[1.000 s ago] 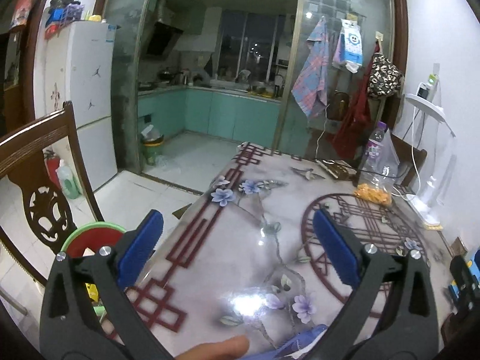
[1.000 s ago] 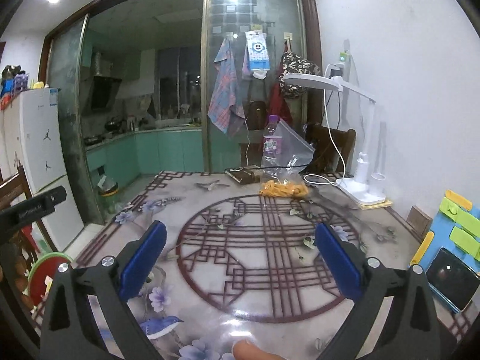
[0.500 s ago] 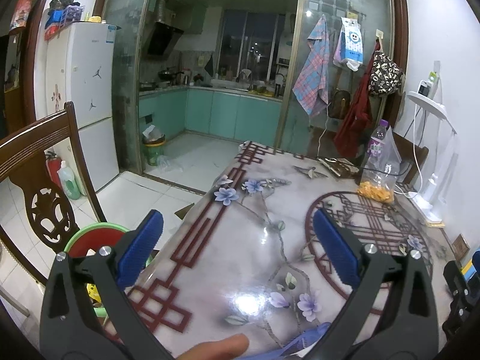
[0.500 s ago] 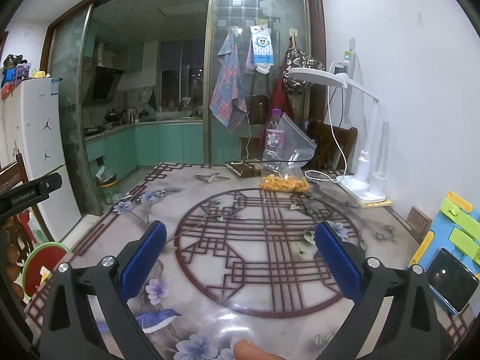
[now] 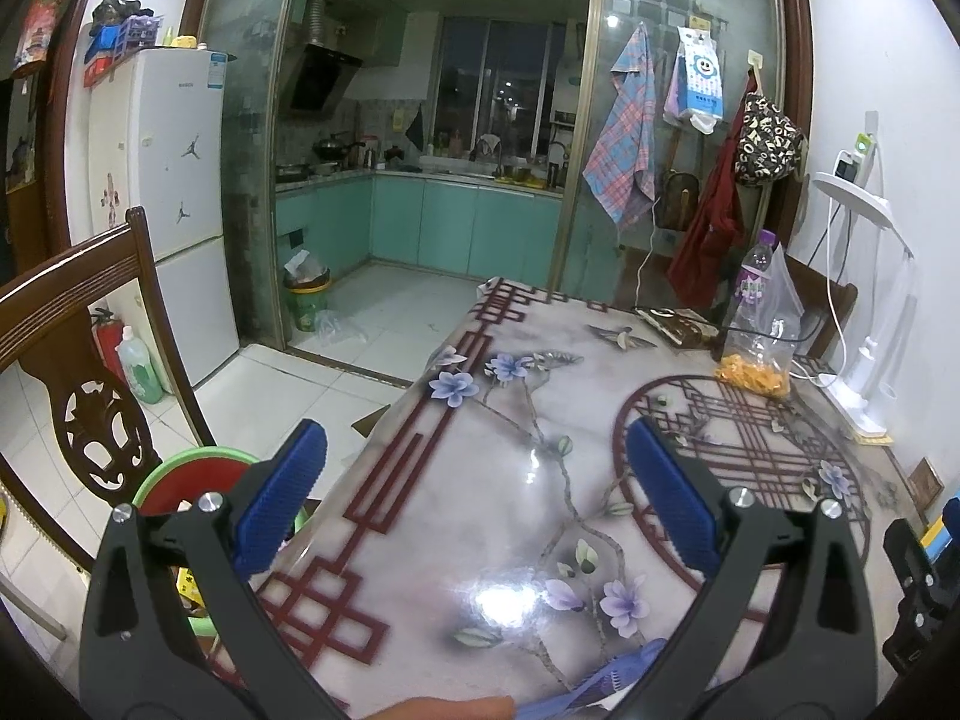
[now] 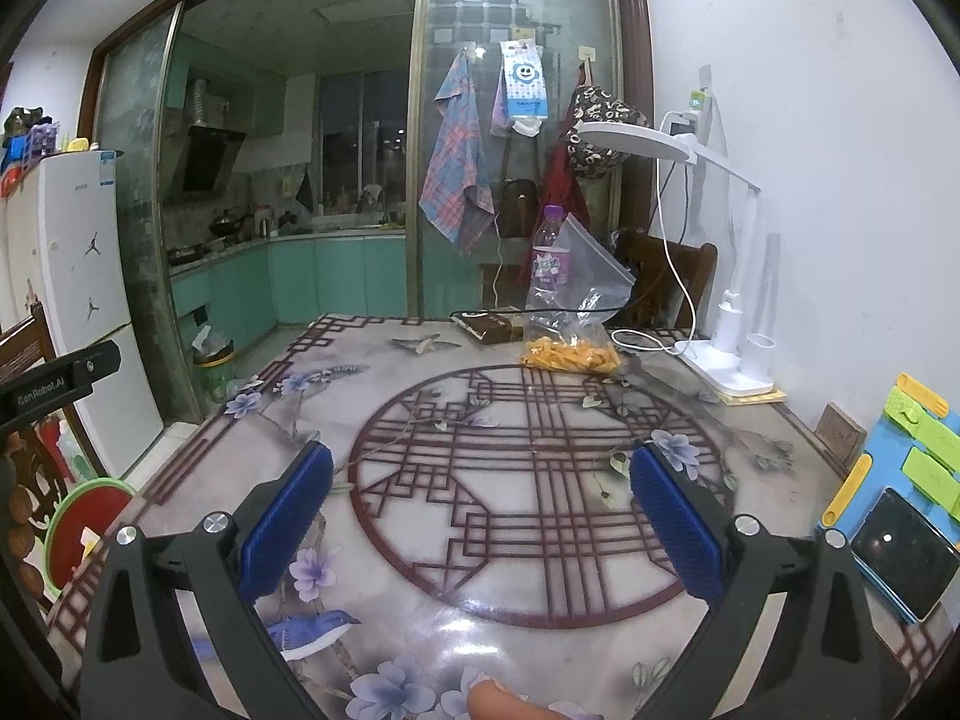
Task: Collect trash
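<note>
A clear plastic bag with orange scraps (image 5: 757, 354) (image 6: 570, 330) lies at the far end of the patterned table (image 5: 528, 480) (image 6: 528, 480), with a plastic bottle (image 5: 753, 282) (image 6: 549, 252) standing behind it. My left gripper (image 5: 474, 480) is open above the table's near left part, nothing between its blue pads. My right gripper (image 6: 480, 498) is open over the table's round red pattern, also empty. Both are well short of the bag. A red bin with a green rim (image 5: 198, 480) (image 6: 84, 528) stands on the floor left of the table.
A white desk lamp (image 6: 720, 276) and its cable stand at the far right. A brown flat object (image 6: 489, 324) lies beside the bag. A phone on a blue stand (image 6: 900, 546) sits near right. A wooden chair (image 5: 72, 360) stands left, by the fridge (image 5: 174, 210).
Both grippers have risen and drawn back a little, so more of the table shows. Their jaws stay open and empty.
</note>
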The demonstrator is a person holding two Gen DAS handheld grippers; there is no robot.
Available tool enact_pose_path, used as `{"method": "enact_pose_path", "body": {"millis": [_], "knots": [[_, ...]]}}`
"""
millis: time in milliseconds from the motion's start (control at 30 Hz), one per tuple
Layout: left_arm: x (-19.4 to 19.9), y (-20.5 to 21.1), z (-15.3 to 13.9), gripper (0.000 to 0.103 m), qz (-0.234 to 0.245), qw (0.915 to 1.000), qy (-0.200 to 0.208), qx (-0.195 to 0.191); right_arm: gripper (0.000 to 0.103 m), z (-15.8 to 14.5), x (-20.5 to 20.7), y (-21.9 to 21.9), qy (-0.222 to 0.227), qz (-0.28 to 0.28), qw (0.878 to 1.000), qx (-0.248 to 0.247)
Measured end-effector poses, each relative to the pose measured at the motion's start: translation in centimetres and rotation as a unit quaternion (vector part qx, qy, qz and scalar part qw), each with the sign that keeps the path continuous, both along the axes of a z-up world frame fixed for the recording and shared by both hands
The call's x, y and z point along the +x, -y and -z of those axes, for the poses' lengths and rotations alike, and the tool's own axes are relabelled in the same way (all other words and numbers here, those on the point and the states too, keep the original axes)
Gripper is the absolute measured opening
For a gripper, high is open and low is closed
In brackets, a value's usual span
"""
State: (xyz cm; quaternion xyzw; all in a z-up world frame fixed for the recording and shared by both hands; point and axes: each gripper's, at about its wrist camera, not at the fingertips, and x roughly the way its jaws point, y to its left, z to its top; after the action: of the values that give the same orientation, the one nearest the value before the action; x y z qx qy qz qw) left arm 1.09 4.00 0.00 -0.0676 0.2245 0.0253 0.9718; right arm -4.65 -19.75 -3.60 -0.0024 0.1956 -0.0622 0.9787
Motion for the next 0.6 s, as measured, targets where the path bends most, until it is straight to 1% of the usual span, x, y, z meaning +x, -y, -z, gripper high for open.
{"method": "enact_pose_path", "body": {"millis": [467, 600], "knots": [[0.0, 0.0, 0.3, 0.098, 0.004, 1.0, -0.004, 0.002, 0.096, 0.6, 0.2, 0.0, -0.008, -0.001, 1.0, -0.003], [0.1, 0.0, 0.7, 0.098, 0.013, 0.9998, -0.014, 0.0, 0.096, 1.1, 0.2, 0.4, -0.013, 0.003, 1.0, -0.004]]}}
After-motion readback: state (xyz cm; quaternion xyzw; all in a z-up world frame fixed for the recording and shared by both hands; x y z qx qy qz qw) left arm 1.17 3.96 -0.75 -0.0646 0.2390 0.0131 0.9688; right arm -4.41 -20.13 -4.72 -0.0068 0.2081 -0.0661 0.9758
